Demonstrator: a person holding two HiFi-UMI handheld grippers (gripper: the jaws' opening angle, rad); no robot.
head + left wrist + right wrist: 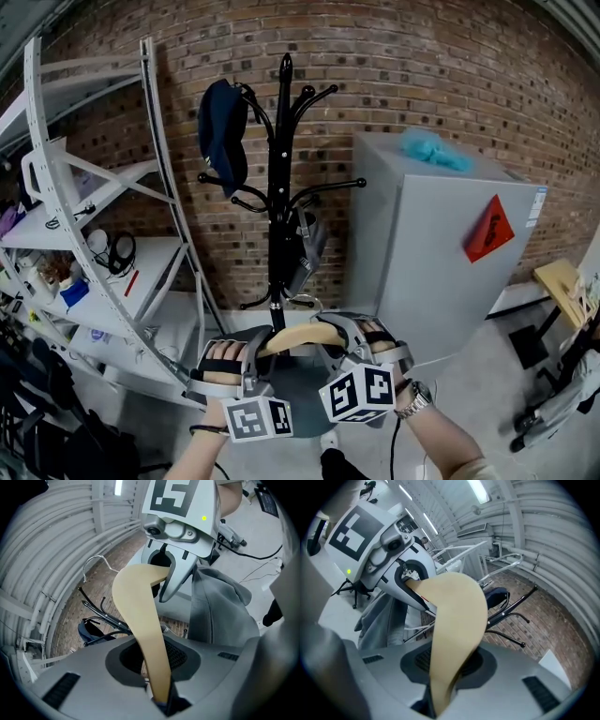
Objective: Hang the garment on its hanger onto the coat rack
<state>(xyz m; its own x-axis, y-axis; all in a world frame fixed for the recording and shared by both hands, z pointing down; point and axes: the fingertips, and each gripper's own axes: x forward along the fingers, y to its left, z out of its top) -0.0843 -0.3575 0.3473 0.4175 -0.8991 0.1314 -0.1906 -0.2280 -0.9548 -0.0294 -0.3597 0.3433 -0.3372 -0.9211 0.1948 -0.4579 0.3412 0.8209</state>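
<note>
- Nearest me, the left hand-held gripper (161,698) has its jaws closed most of the way on one arm of the wooden hanger (139,620); the wood runs straight down into the narrow gap between them.
- The right hand-held gripper (435,704) does the same at the other arm; its jaws are pinched on the wood, nothing else between them.
- So the hanger is carried level between the two hands, low and in front of the person, just short of the rack's foot; its wire hook (96,560) stands free at the middle.
- The grey garment (220,611) droops from the hanger below the grippers; how well it sits on the shoulders I cannot tell.
- I judge the step in hand to be the carry and lift: the hanger is gripped and faces the rack (279,187), but the hook is on no prong yet.
- The next move, as I judge it, calls for raising the hanger well up, keeping it level, and steering the hook over a bare prong (339,184); the upper left one carries a dark blue item (222,131), so the right side looks the better choice.
- A risk: one gripper letting go early could tip the hanger and shed the garment.
- Farther off stand the shelves (94,234) at left, a grey cabinet (441,253) at right, and the brick wall (394,66) behind.
</note>
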